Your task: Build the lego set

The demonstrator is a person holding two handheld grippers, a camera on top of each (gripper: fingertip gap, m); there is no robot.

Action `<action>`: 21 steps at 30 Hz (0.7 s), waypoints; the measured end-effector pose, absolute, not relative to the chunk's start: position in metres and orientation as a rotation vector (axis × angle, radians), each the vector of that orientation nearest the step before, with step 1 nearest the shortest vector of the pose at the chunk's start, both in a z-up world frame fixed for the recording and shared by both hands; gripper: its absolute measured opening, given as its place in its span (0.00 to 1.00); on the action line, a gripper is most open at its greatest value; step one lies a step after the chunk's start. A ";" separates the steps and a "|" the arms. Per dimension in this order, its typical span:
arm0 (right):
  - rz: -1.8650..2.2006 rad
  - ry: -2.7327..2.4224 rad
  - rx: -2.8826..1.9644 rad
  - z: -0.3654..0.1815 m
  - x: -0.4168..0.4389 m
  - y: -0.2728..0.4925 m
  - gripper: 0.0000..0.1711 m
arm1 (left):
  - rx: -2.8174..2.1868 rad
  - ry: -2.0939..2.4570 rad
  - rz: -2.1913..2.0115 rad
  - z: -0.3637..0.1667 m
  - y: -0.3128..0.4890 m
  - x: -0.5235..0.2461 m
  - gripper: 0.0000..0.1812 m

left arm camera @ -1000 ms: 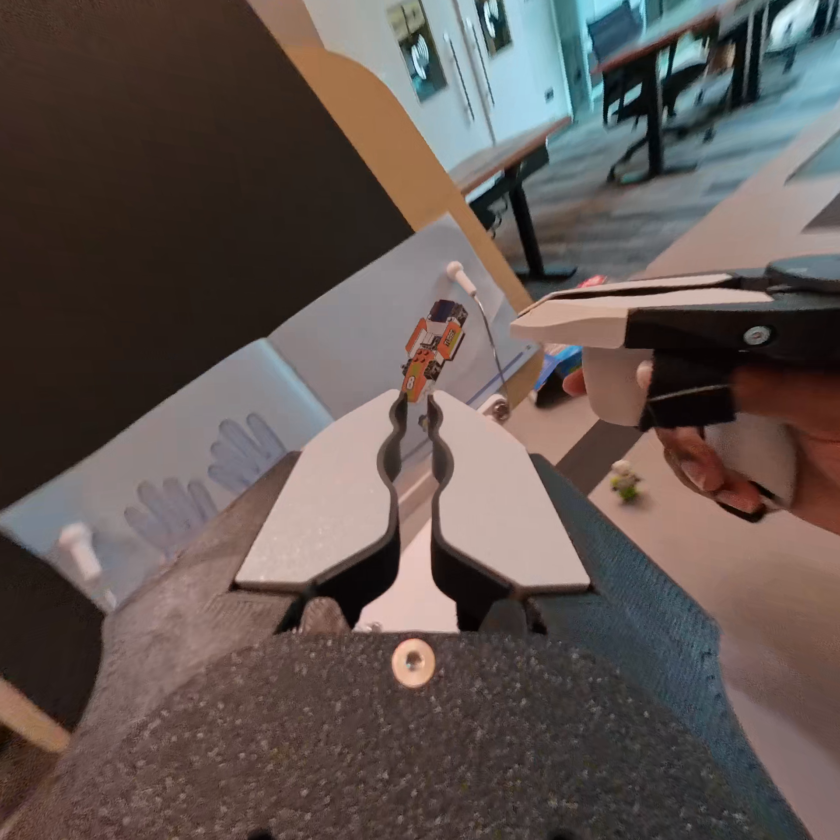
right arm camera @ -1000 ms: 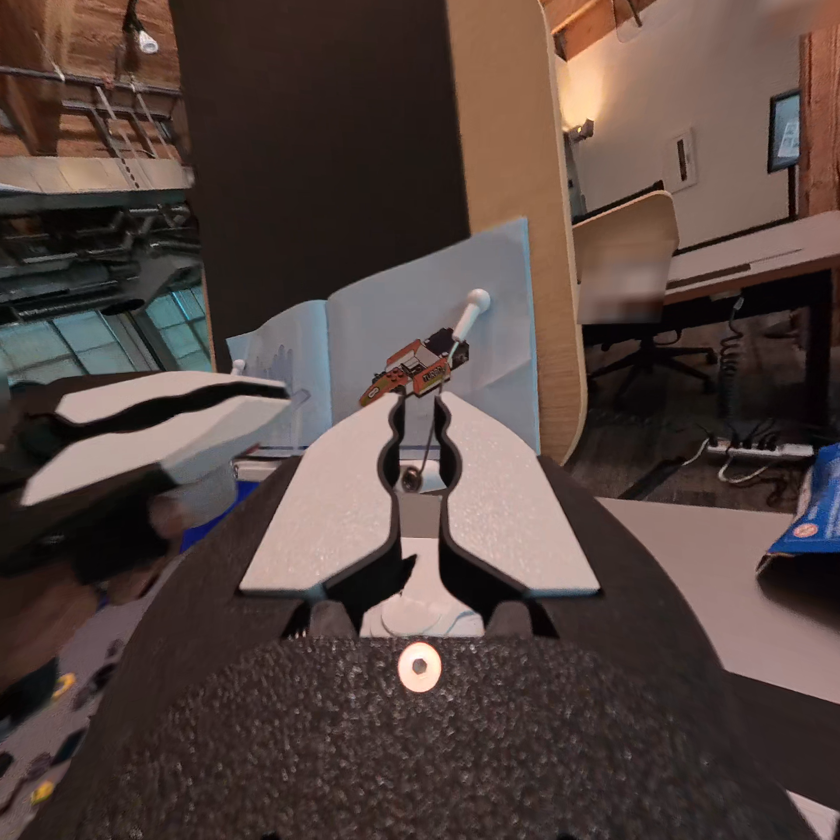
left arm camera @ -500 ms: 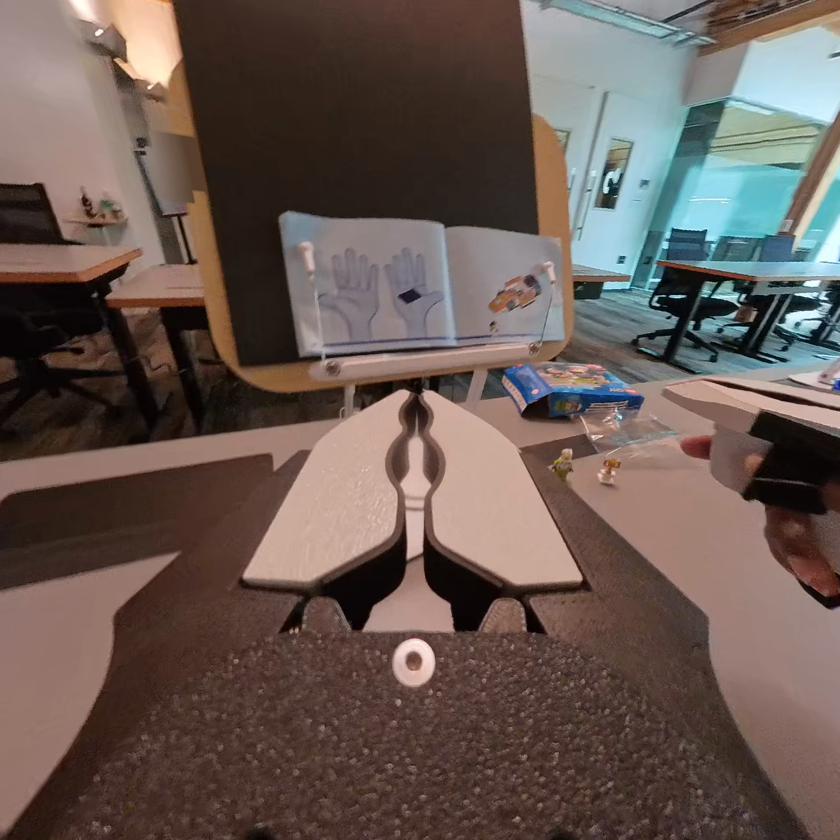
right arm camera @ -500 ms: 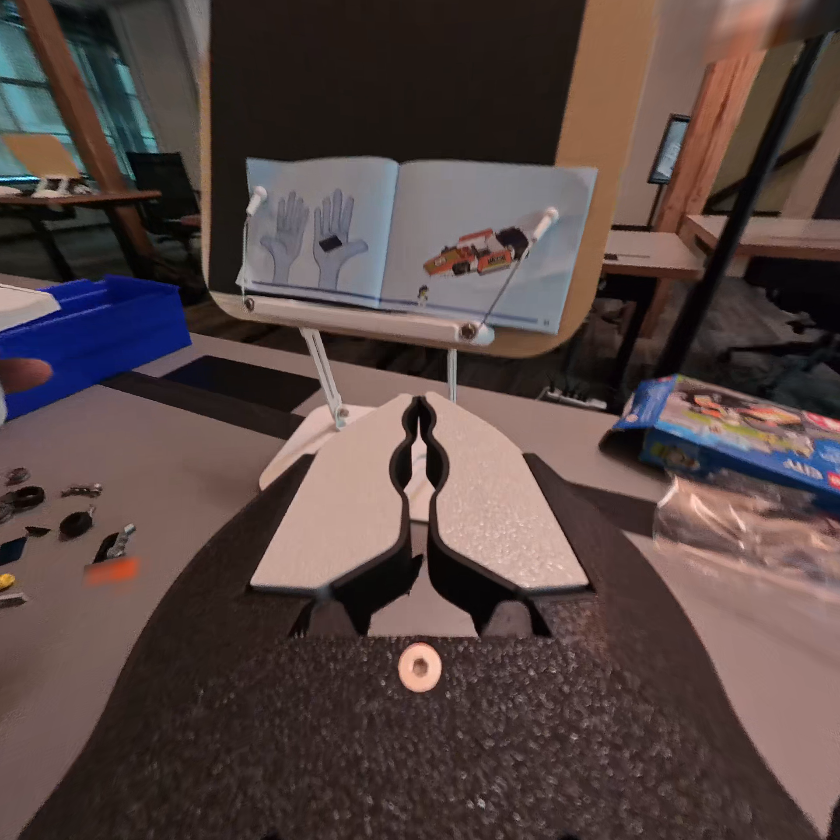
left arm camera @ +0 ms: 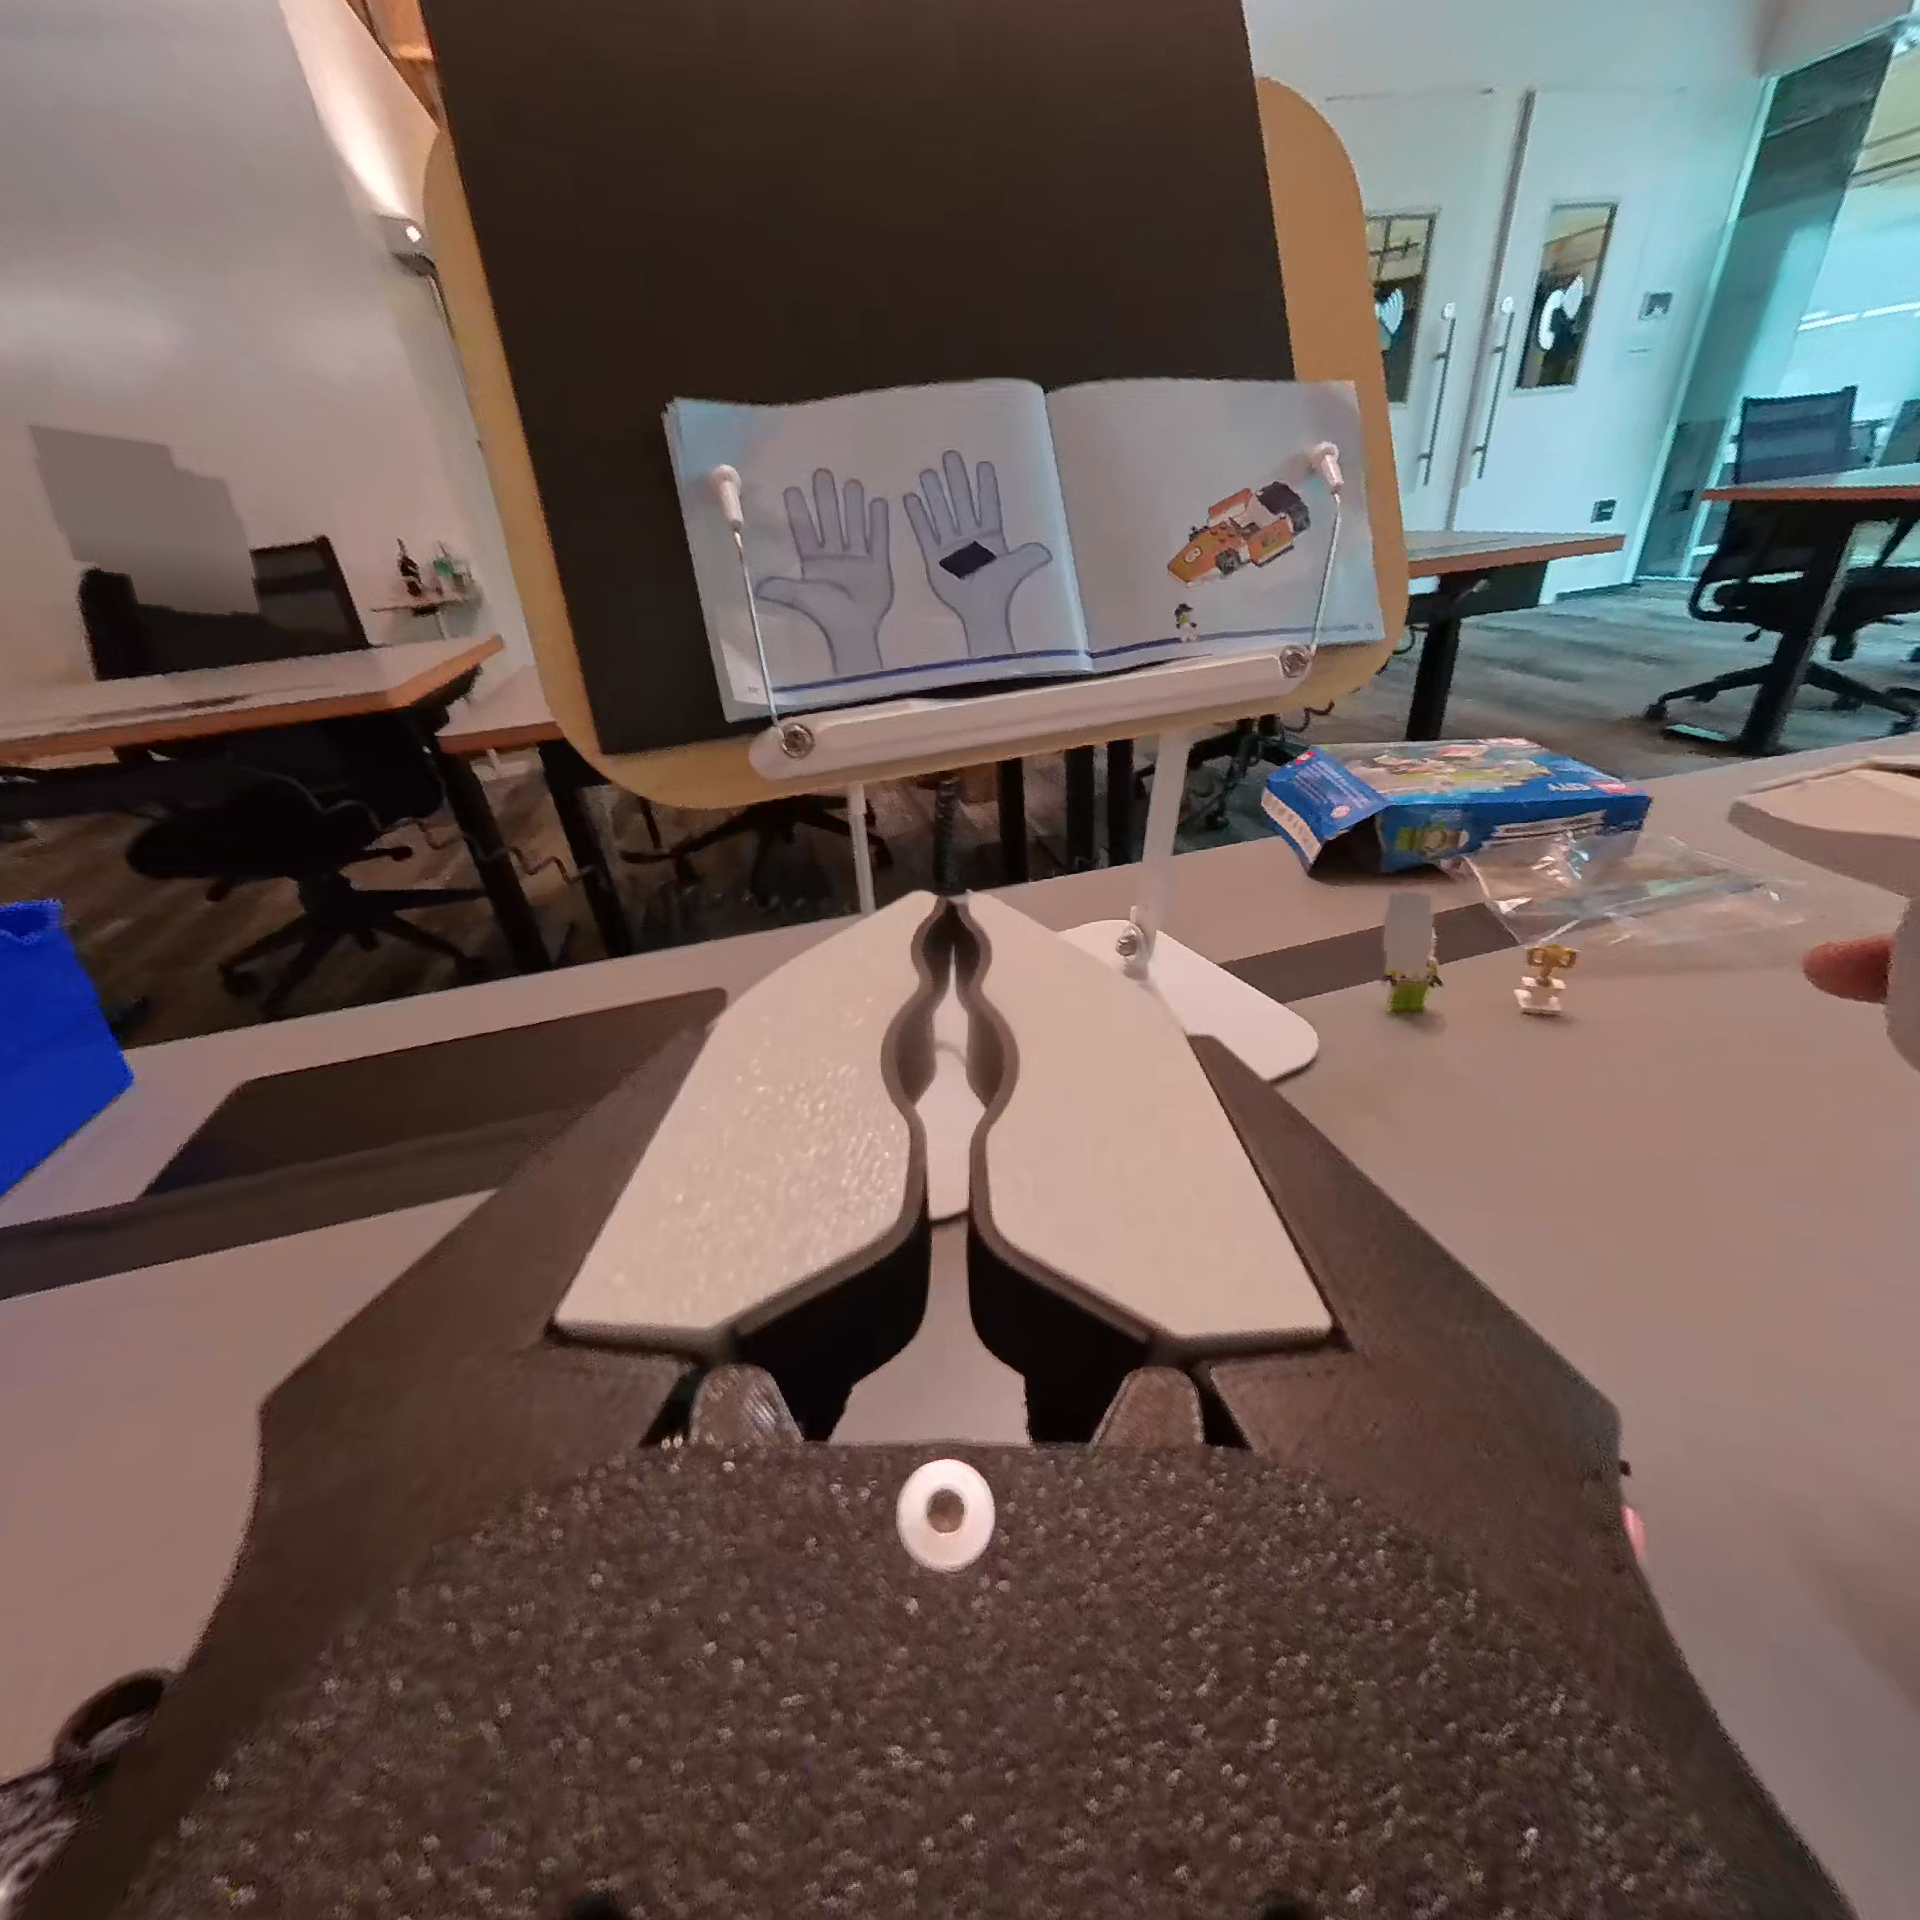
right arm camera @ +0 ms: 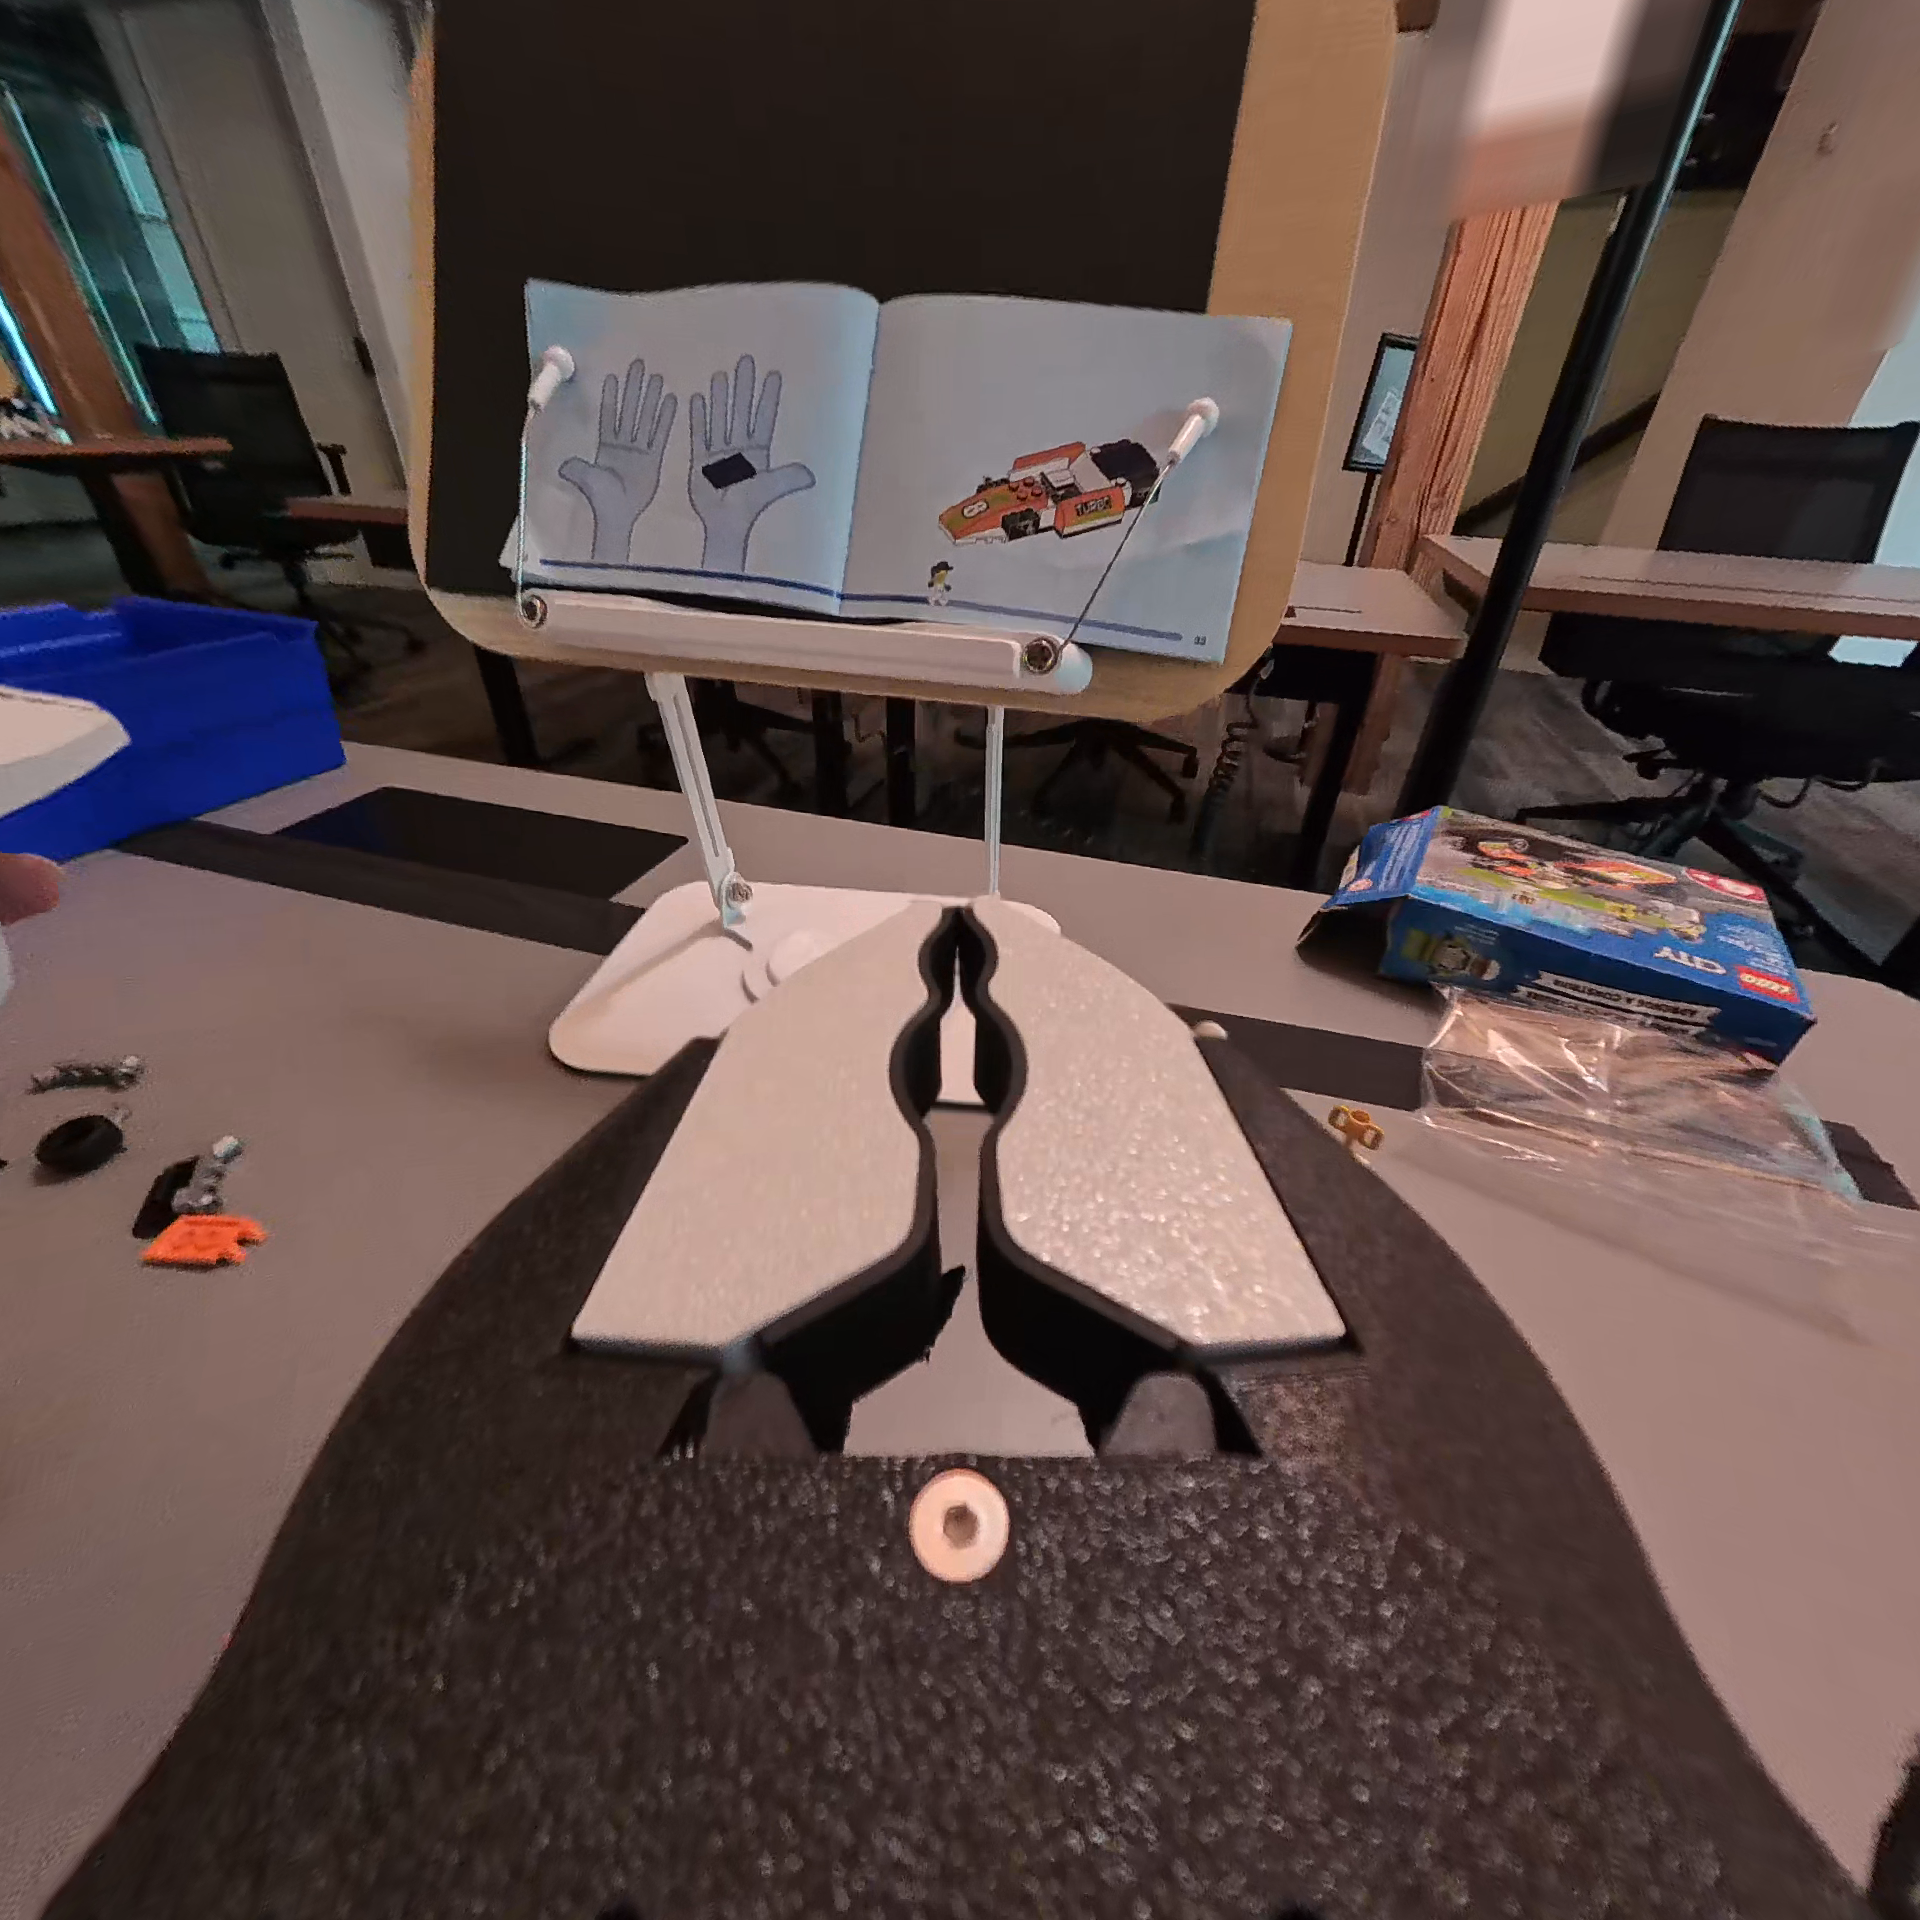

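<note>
**Left wrist view: both tongs empty, parts waiting on the bench**

Left wrist view shows the left tongs point(left arm camera: 951, 914) closed tip to tip on nothing, above the grey bench point(left arm camera: 1558, 1195); straight ahead stands the instruction booklet point(left arm camera: 1023, 540) open on its stand point(left arm camera: 1184, 997); ahead and to the right sit a small figure point(left arm camera: 1409, 961) and a gold trophy piece point(left arm camera: 1546, 971), with the blue box point(left arm camera: 1455, 816) and clear bag point(left arm camera: 1621, 894) just behind them.

The right tongs point(right arm camera: 961, 920) are likewise together and empty; the loose lego parts, among them an orange piece point(right arm camera: 203, 1238) and a black tyre point(right arm camera: 78, 1141), lie well to their left.

The build looks barely begun; the step in hand is probably picking a first part. To do it well: part the tips before descending, come down squarely over one piece, pinch its flat sides, and keep the neighbours undisturbed.
</note>
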State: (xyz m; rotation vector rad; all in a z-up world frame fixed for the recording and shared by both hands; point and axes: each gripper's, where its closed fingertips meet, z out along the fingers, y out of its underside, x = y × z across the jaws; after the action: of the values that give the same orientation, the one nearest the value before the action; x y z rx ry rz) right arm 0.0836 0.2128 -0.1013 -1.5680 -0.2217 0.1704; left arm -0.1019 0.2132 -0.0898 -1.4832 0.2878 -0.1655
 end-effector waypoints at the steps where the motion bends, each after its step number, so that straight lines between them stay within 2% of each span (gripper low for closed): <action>1: 0.167 -0.223 -1.576 -0.104 0.086 0.214 0.00 | -1.491 0.295 -0.170 -0.093 0.213 -0.100 0.00; 21: 0.092 -0.217 -1.477 -0.101 0.082 0.210 0.00 | -1.523 0.306 -0.129 -0.098 0.206 -0.099 0.00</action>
State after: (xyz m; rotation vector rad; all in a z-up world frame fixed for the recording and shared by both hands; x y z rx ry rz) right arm 0.0821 0.2102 -0.1010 -1.4768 -0.2167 0.0920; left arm -0.0992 0.2065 -0.0980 -1.5235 0.3061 -0.1288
